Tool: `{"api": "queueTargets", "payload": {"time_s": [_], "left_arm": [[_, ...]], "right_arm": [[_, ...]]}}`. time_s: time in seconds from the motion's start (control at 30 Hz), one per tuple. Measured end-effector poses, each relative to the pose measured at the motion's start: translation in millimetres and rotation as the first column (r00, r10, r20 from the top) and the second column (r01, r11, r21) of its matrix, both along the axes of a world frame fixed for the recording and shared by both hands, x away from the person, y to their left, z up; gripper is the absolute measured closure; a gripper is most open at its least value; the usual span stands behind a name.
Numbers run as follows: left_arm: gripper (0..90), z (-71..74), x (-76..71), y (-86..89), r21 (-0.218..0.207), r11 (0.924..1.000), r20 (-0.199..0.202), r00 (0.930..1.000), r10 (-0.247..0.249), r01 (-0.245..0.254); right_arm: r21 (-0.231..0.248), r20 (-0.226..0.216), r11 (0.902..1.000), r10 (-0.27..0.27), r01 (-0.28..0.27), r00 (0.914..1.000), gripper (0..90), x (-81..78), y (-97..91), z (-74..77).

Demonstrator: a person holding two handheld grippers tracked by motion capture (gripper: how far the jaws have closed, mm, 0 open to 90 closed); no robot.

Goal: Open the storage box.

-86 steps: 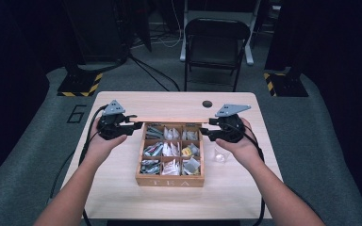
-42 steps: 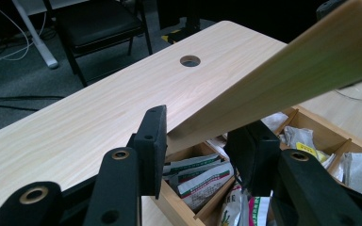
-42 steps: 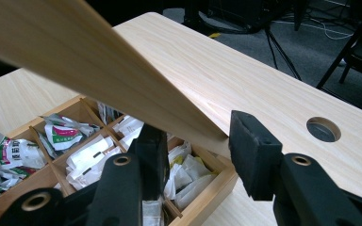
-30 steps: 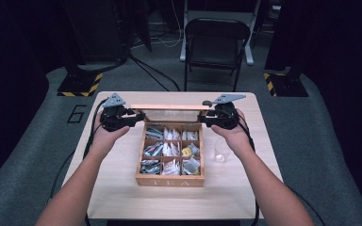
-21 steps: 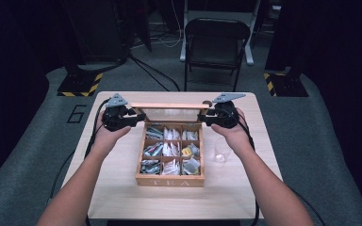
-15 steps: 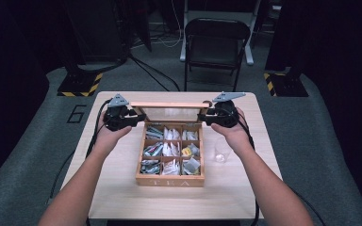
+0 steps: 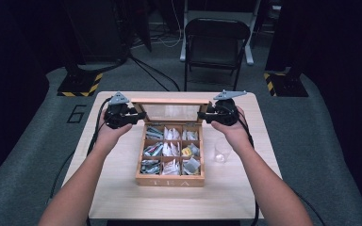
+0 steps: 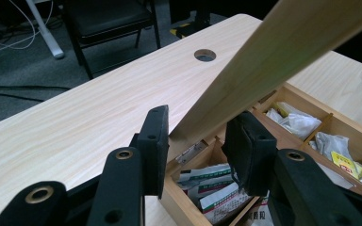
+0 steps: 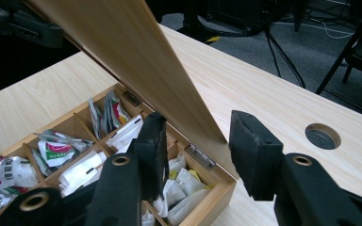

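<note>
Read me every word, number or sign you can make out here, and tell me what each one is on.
"TEA": on the front wall of the wooden box.
"6": on the grey floor mat left of the table.
Print on the tea packets: too small and blurred to read.

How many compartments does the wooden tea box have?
9, in three rows of three inside the tea box: a back row below the raised lid, a middle row, and a front row behind the wall lettered TEA. All hold tea bags.
</note>
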State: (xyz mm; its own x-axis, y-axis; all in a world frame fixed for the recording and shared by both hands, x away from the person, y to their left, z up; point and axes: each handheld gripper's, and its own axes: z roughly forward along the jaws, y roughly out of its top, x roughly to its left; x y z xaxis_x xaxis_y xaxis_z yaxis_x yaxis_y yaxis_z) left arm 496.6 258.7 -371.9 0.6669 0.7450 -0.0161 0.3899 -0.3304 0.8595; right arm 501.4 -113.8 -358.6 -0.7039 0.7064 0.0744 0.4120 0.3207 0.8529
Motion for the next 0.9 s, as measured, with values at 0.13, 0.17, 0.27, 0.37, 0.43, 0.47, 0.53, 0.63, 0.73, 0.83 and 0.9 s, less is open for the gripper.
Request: {"api": "queueTargets", "payload": {"time_s": [0.13, 0.17, 0.27, 0.37, 0.43, 0.47, 0.53, 0.63, 0.73, 0.83, 0.9], "left_arm": [[60.5, 0.1, 3.2, 0.4, -0.012, 0.9999, 0.001, 1.0000, 0.006, -0.006], [60.6, 0.1, 3.2, 0.4, -0.012, 0.9999, 0.001, 1.0000, 0.006, -0.006], [60.7, 0.5, 4.9, 0.4, -0.016, 0.9998, -0.001, 1.0000, 0.008, -0.008], [60.8, 0.5, 7.0, 0.5, -0.024, 0.9996, 0.000, 0.9999, 0.012, -0.012], [60.9, 0.4, 7.8, 0.3, -0.027, 0.9995, 0.001, 0.9999, 0.016, -0.016], [61.0, 0.4, 7.8, 0.3, -0.027, 0.9995, 0.001, 0.9999, 0.016, -0.016], [61.1, 0.1, 9.0, 0.3, -0.034, 0.9992, 0.001, 0.9998, 0.021, -0.021], [61.3, 0.2, 9.6, 0.6, -0.034, 0.9992, 0.001, 0.9998, 0.021, -0.021], [61.3, 0.0, 10.7, 0.7, -0.039, 0.9990, 0.001, 0.9998, 0.022, -0.022], [61.3, -0.4, 11.7, 1.1, -0.043, 0.9988, 0.000, 0.9997, 0.024, -0.024], [61.4, -0.4, 12.4, 1.6, -0.045, 0.9988, -0.004, 0.9998, 0.021, -0.021]], "right_arm": [[-0.010, -0.006, 0.9999, -0.006, 0.006, 1.0000, 56.6, 4.1, 0.7, -3.5], [-0.011, -0.009, 0.9999, -0.009, 0.008, 0.9999, 56.6, 4.8, 0.8, -4.1], [-0.019, -0.011, 0.9998, -0.011, 0.010, 0.9999, 57.0, 7.8, 1.0, -6.2], [-0.024, -0.012, 0.9997, -0.012, 0.012, 0.9999, 58.4, 10.6, 0.6, -8.2], [-0.023, -0.016, 0.9997, -0.013, 0.013, 0.9998, 59.6, 11.6, 0.5, -9.0], [-0.023, -0.016, 0.9997, -0.013, 0.013, 0.9998, 59.6, 11.6, 0.5, -9.0], [-0.024, -0.011, 0.9997, -0.011, 0.010, 0.9999, 60.9, 13.3, 0.9, -10.1], [-0.022, -0.014, 0.9997, -0.014, 0.014, 0.9998, 60.9, 14.3, 1.1, -10.8], [-0.024, -0.002, 0.9997, -0.009, 0.009, 1.0000, 61.2, 15.6, 1.3, -11.4], [-0.022, 0.000, 0.9997, -0.010, 0.010, 0.9999, 61.3, 16.4, 1.0, -11.7], [-0.019, -0.002, 0.9998, -0.012, 0.012, 0.9999, 61.3, 17.3, 0.7, -12.2]]}}
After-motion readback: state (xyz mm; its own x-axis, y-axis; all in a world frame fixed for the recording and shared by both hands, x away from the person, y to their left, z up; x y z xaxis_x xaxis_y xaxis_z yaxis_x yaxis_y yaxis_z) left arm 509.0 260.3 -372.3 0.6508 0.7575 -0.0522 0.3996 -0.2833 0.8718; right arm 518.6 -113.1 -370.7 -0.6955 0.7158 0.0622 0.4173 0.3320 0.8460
